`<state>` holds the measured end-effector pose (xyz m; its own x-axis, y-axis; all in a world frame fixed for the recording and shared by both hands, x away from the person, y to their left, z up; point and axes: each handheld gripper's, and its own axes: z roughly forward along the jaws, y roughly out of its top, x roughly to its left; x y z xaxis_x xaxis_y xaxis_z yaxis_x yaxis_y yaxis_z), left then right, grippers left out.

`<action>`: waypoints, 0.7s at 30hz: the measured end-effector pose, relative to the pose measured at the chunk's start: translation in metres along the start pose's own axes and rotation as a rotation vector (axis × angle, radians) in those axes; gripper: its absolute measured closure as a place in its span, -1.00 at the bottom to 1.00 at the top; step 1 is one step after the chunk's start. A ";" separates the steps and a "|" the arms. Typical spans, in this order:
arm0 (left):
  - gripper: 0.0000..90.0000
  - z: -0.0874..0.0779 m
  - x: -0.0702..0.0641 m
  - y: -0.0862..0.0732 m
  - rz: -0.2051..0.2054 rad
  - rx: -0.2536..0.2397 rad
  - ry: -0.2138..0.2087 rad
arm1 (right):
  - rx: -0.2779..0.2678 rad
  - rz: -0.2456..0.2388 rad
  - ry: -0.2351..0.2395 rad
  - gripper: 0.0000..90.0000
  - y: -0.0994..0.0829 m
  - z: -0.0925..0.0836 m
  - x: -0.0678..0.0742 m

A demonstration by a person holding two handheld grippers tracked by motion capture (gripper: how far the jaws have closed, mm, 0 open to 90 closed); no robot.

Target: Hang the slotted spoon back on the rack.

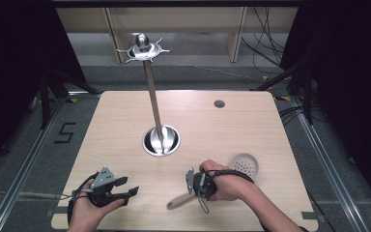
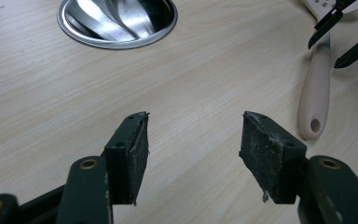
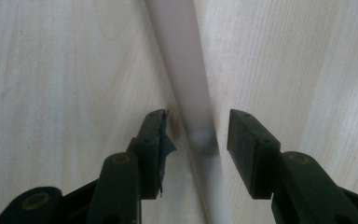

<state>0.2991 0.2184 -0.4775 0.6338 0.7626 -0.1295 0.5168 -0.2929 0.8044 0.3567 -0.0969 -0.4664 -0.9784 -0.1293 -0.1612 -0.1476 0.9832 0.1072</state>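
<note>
1. A light wooden desk (image 1: 125, 125) takes up the middle of the high view, with dark floor and cables around it.
2. A shiny metal stand (image 1: 160, 140) has its round base at the centre of the desk. Its pole leans toward the top of the frame and ends in a ring of hooks at upper centre.
3. A pale slotted spatula (image 1: 244, 164) lies at the lower right of the high view. Its round perforated head points to the right and its cream handle runs toward the lower centre.
4. The right tongs (image 1: 191, 181) are held low over the spatula's handle, in the lower centre-right of the high view.
5. In the right gripper view the handle (image 3: 186, 93) runs from the top of the frame down between the two black jaws. The jaws stand apart on either side of it; whether a pad touches it I cannot tell.
6. The left tongs (image 1: 127, 187) are at the lower left of the high view, in the person's left hand (image 1: 84, 210), near the desk's front edge and well apart from the spatula.
7. In the left gripper view its jaws are wide apart with bare desk between them. The stand's base sits at the upper left, and the spatula handle lies at the right edge with the other tongs' tips beside it.
</note>
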 end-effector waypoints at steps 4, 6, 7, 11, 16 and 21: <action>-0.10 0.000 -0.001 0.000 -0.001 -0.003 0.001 | 0.004 0.018 0.020 0.31 0.001 0.002 0.000; -0.10 -0.001 0.000 0.000 0.012 0.011 0.003 | 0.009 0.021 0.029 0.33 0.001 0.003 -0.001; -0.10 -0.001 0.000 0.000 0.011 0.010 0.004 | 0.009 0.021 0.029 0.33 0.001 0.003 -0.001; -0.10 0.000 0.000 0.000 0.012 0.010 0.000 | -0.012 0.016 0.040 0.38 0.001 0.006 -0.003; -0.10 0.000 0.000 0.000 0.013 0.008 -0.001 | 0.006 0.008 0.045 0.41 0.004 0.005 -0.003; -0.10 0.001 0.000 0.000 0.004 0.001 -0.002 | 0.037 -0.025 0.051 0.44 0.006 0.006 -0.006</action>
<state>0.3000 0.2179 -0.4786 0.6371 0.7601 -0.1274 0.5146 -0.2965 0.8046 0.3628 -0.0897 -0.4712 -0.9807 -0.1597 -0.1128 -0.1678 0.9835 0.0668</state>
